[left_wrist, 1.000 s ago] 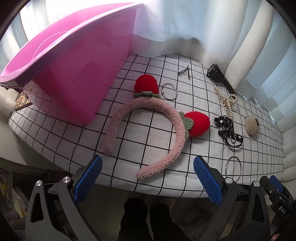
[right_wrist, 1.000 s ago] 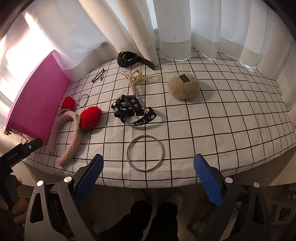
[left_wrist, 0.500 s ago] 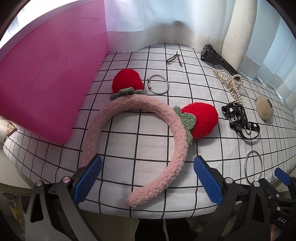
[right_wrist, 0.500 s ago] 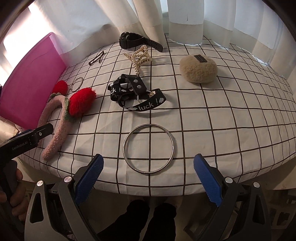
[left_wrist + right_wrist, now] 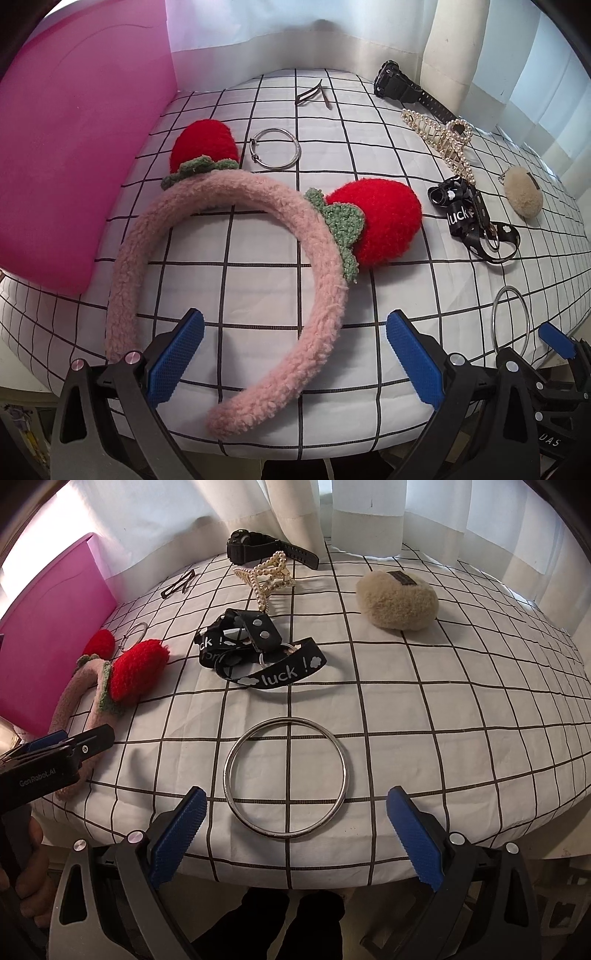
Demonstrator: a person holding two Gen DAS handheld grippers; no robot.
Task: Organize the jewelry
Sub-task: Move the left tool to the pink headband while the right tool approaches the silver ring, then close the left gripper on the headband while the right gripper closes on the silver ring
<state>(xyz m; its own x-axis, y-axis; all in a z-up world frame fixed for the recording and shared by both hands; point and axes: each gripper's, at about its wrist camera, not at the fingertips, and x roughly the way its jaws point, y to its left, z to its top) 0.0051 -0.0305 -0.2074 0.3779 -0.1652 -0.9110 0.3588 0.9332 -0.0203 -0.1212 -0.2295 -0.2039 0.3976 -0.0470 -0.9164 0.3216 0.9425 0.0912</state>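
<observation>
Nearest the camera, the left gripper [image 5: 291, 354] stood wide open and empty, its blue pads straddling the near right end of the fuzzy pink headband [image 5: 317, 258]. Over the last second it had closed in from beyond the table edge, so the band now lay between the jaws; a grasp on that arm of the band looked like the next step. The right gripper [image 5: 293, 834] was equally wide open and held nothing, having advanced until the large silver bangle [image 5: 286, 777] lay just ahead of its pads.

Nothing had yet been lifted from the grid-patterned cloth [image 5: 443, 709]. Farther out, the headband's two red strawberry pompoms [image 5: 373, 221] rested on the cloth, with a smaller open bangle [image 5: 275, 148] just beyond them. To the right lay the black "luck" strap [image 5: 258, 653] and a beige fluffy pouch [image 5: 397, 600]. Farther still were a pearl claw clip [image 5: 266, 576], dark hairpins [image 5: 312, 96] and a black watch [image 5: 258, 548]. The pink bin [image 5: 74, 147] stood at far left, probably the destination.
</observation>
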